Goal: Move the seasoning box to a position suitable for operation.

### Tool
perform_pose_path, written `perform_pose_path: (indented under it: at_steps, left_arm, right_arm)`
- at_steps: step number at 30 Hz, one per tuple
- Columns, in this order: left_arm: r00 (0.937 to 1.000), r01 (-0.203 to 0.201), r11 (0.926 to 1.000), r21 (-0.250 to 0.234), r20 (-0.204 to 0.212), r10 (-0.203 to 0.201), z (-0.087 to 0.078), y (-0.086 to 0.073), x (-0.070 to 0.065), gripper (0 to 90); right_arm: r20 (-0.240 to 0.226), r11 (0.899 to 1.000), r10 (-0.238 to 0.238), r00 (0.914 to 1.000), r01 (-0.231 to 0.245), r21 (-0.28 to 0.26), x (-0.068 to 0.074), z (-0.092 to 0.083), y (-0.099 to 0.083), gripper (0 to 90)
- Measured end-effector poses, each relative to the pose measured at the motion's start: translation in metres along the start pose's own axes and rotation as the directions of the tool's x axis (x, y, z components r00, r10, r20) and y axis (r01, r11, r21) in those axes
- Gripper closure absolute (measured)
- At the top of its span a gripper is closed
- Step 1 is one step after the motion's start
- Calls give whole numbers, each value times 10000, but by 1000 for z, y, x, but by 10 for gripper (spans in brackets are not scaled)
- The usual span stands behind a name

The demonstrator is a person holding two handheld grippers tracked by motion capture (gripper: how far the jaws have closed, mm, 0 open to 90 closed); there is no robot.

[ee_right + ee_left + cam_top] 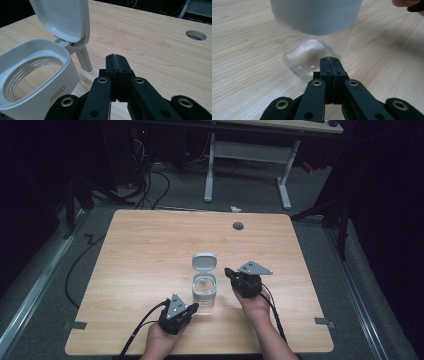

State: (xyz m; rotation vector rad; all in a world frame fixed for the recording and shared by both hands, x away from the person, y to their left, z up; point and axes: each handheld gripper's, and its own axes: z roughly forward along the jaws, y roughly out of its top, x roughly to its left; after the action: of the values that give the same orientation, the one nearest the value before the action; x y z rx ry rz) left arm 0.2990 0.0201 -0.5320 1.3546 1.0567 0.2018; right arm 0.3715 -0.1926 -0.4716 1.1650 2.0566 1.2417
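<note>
A clear glass jar (204, 292) with a pale grey collar stands upright near the table's middle front. Its hinged lid (204, 261) is flipped open and leans back. In the right gripper view the collar (40, 82) and raised lid (63, 18) sit at the left, and the jar looks empty. My left gripper (194, 307) is shut with nothing in it, its tip just short of the jar's glass base (312, 56). My right gripper (227, 271) is shut too, close beside the jar's right side near the lid hinge, with nothing held.
The wooden table (150, 245) has a round grey cable hole (238, 225) at its far right side. A white desk frame (245, 155) stands on the floor beyond the table. Cables trail from both grippers toward the front edge.
</note>
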Motion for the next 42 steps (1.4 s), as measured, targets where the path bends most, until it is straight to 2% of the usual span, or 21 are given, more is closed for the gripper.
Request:
perform_pose_path:
  at_steps: [2,9,20,29,35,42]
  left_arm:
    - [9998,-133,9999,63,117,132,1,-1,-3,900]
    - [9994,70,10000,2,343,-70,3,-1,-1,900]
    - [9994,123,9999,95,316,-126,4,-1,0,900]
    - [9996,60,9999,90,285,-63,4,-1,-1,900]
    - [9997,22,10000,84,256,-24,4,-1,-1,899]
    - [9997,44,10000,56,254,-45,4,-1,-1,898]
  right_arm:
    - [6,10000,-30,10000,30,-19,0,2,2,899]
    - [-30,9997,-106,9999,105,-199,1,13,16,900]
    - [-184,9973,-276,9994,263,-684,8,21,44,899]
    - [-349,9958,-459,9983,429,-810,11,17,46,899]
    - [-437,9942,-767,9961,731,-793,21,10,42,900]
    - [-564,9949,-756,9955,715,-715,24,5,37,899]
